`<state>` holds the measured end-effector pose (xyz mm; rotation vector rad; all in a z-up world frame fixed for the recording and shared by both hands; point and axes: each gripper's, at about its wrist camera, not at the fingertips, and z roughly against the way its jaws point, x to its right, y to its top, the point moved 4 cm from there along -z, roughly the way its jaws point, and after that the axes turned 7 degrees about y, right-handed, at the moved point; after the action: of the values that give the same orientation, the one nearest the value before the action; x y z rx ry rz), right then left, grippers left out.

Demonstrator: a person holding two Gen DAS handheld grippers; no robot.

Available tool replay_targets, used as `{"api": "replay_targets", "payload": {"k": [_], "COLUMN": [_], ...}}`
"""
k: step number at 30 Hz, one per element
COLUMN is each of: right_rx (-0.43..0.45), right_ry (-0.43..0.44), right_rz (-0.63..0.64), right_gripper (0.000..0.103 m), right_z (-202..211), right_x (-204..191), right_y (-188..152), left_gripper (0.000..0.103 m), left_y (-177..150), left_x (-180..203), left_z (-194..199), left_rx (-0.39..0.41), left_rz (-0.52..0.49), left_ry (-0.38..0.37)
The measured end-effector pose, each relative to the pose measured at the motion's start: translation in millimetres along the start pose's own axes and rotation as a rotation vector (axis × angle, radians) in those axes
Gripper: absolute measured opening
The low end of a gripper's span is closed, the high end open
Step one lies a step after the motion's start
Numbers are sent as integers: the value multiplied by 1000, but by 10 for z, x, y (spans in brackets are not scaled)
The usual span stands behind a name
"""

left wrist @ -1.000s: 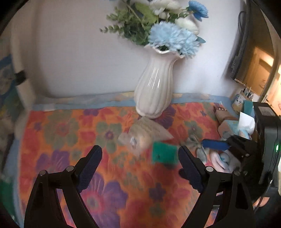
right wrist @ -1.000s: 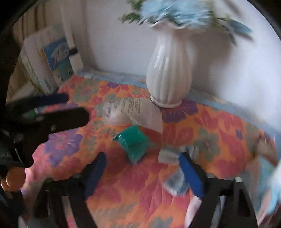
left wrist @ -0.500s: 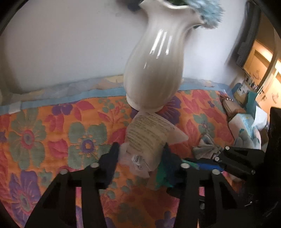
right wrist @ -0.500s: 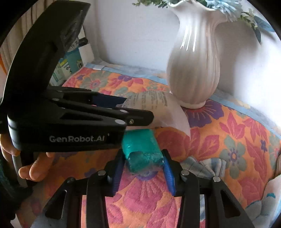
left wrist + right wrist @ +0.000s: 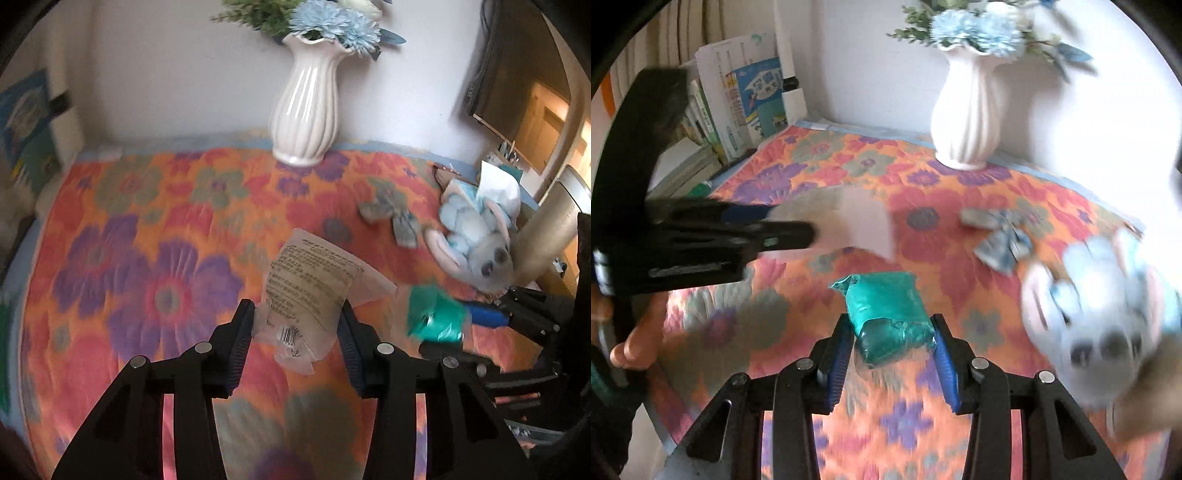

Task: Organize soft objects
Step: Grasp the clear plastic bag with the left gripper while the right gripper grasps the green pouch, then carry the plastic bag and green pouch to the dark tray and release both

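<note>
My left gripper [image 5: 295, 332] is shut on a clear plastic packet [image 5: 306, 291] of pale stuffing with printed text, held off the floral cloth [image 5: 147, 240]. My right gripper [image 5: 892, 343] is shut on a teal wrapped packet [image 5: 886, 314], also lifted. The teal packet [image 5: 436, 314] shows at the right of the left wrist view in the right gripper's blue pads. In the right wrist view the left gripper [image 5: 783, 225] reaches in from the left with the clear packet [image 5: 857, 221]. A grey-blue plush mouse [image 5: 476, 240] and a grey bow [image 5: 395, 218] lie on the cloth at the right.
A white ribbed vase [image 5: 306, 107] with blue flowers stands at the back against the wall. Books and booklets [image 5: 746, 103] lean at the back left. A person's hand [image 5: 631, 343] holds the left gripper. A dark screen [image 5: 506, 81] hangs at the far right.
Both grippers closed from open onto their packets, the left on the clear one, the right on the teal one. Both then pulled back from the vase with the packets lifted.
</note>
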<state>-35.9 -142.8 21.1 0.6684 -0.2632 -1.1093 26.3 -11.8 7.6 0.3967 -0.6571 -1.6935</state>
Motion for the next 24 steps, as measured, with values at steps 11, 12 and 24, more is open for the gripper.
{"api": "replay_targets", "payload": {"k": [11,12,24], "right_rx": [36,33,15], "right_ry": [22,15,-13], "right_rz": [-190,-190,-71], "right_gripper": [66,70,40], "right_z": [24,14,-63], "right_x": [334,331,122], "right_y": [-202,-202,-190], "left_gripper": [84,84,39], "left_y": [-263,-236,-331], "left_x": [62,63,262], "left_z": [151,129,-73], "left_rx": [13,16,5], "left_rz": [-6,-15,-107], "left_ry": [6,7,-9]}}
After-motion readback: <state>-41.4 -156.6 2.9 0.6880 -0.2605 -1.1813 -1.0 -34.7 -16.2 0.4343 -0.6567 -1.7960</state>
